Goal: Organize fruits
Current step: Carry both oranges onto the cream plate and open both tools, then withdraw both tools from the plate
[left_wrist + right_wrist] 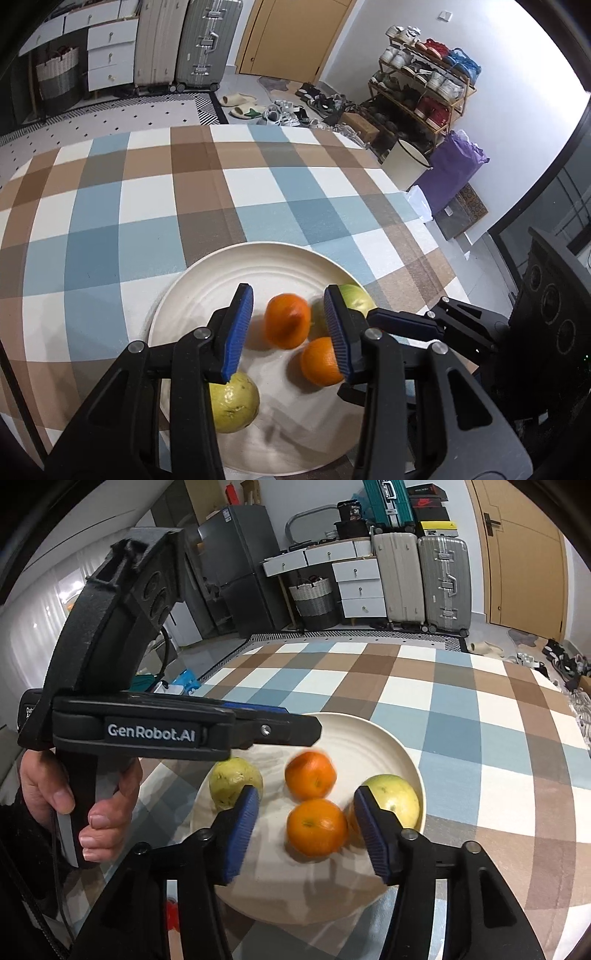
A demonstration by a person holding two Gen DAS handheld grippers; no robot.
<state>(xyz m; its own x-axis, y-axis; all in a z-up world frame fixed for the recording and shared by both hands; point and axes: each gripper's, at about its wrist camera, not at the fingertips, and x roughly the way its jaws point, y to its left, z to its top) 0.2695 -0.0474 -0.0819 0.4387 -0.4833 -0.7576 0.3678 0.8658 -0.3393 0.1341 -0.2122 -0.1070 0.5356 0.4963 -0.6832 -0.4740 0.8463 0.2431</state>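
A cream plate [207, 280] is sitting on the checked tablecloth [147, 206] and is holding all the fruit in view. Count: two oranges and two yellow-green guavas.

In the left wrist view, the far orange [287, 320] is lying near the plate's middle, blurred. The near orange [319, 362] is lying just beside the right pad. One guava [232, 402] is resting at the near-left of the plate, partly behind the left finger. The second guava [354, 298] is sitting at the right rim, partly hidden.

The left gripper [291, 332] is hovering over the plate with its jaws spread, clamping nothing. The right gripper [308, 830] is likewise spread wide, with the near orange [317, 828] lying between its pads; contact with the pads is not evident. The person's left hand [88, 805] is gripping the left unit's handle.

Beyond the table, suitcases [192, 44], a white drawer unit [110, 51], a woven basket [57, 74] and a shoe rack [424, 85] are standing along the walls. The left gripper's body [147, 731] is blocking part of the plate [369, 738] in the right wrist view.
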